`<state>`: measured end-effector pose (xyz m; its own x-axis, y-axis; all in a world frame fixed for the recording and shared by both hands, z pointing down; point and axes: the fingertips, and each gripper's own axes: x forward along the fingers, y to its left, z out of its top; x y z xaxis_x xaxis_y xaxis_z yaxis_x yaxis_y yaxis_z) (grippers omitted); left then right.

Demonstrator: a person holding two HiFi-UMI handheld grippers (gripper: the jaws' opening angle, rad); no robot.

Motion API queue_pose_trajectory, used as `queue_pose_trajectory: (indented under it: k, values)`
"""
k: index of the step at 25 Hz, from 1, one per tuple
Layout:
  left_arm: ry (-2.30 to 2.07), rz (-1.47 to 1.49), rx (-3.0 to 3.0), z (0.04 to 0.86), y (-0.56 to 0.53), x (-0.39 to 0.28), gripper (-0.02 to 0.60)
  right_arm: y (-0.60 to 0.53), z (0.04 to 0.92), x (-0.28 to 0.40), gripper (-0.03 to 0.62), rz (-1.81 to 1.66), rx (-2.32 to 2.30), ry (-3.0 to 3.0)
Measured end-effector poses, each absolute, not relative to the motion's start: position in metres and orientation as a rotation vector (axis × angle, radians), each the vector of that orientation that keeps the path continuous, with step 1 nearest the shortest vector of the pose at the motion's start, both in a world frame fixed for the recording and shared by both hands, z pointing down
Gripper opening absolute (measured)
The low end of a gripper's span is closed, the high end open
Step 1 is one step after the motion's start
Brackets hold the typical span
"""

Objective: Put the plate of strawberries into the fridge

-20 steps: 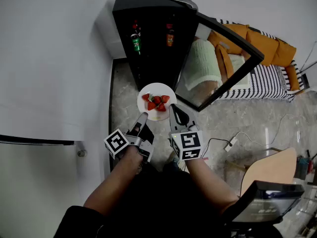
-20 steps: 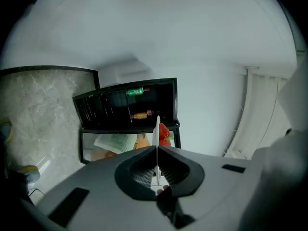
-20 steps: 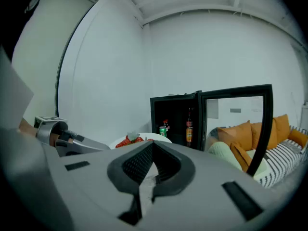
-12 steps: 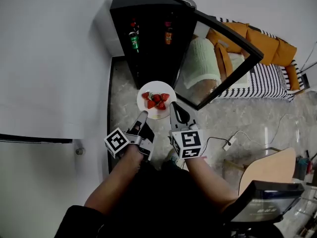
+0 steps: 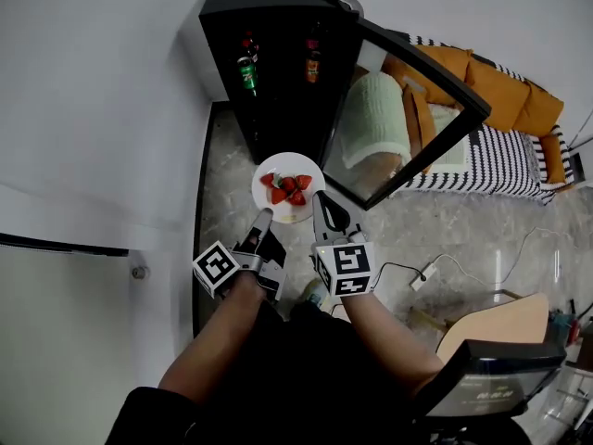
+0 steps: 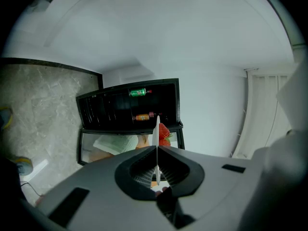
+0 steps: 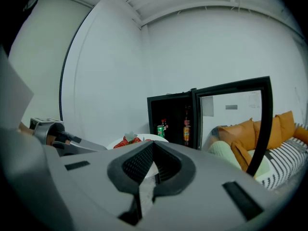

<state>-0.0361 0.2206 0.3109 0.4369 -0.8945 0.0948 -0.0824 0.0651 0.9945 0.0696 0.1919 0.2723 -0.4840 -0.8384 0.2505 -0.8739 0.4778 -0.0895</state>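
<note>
1. Plate carried to the fridge, a step that looks nearly done: the left claw (image 5: pixel 263 217) and the right claw (image 5: pixel 320 202) are each clamped on the near rim of the white plate (image 5: pixel 289 214). They hold it level at their tips.
2. The next move, by this reading, calls for both claws to push forward together. The plate must stay flat so no fruit rolls, and it should reach a free shelf clear of the drinks before either claw lets go.
3. Counted nearest first: two claws, one plate.
4. Just beyond the claw tips, what look like five strawberries (image 5: pixel 288 187) lie bunched at the plate's centre.
5. Ahead of the claws stands one black fridge (image 5: pixel 278 7). Its single glass door (image 5: pixel 408 123) is swung wide to the right claw's side. The plate hangs just short of the opening, not yet inside.
6. Farthest in are three drinks: a green can (image 5: pixel 246 72), what seems a dark red-topped bottle (image 7: pixel 164 124) beside it, and an orange-labelled bottle (image 5: pixel 311 66).
</note>
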Motion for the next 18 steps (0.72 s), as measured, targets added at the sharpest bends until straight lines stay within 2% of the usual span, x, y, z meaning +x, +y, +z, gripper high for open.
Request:
queue_pose_trajectory:
  k: [10,18]
  values:
    - [-0.987,-0.819,1.362,0.312,0.22,0.003,0.011,0.189,0.279,0.107,-0.005,0.329,1.437,-2.583]
    - [-1.019,-0.784,1.364,0.316,0.231,0.003,0.011,0.196,0.279,0.104,-0.005,0.316,1.394,-2.619]
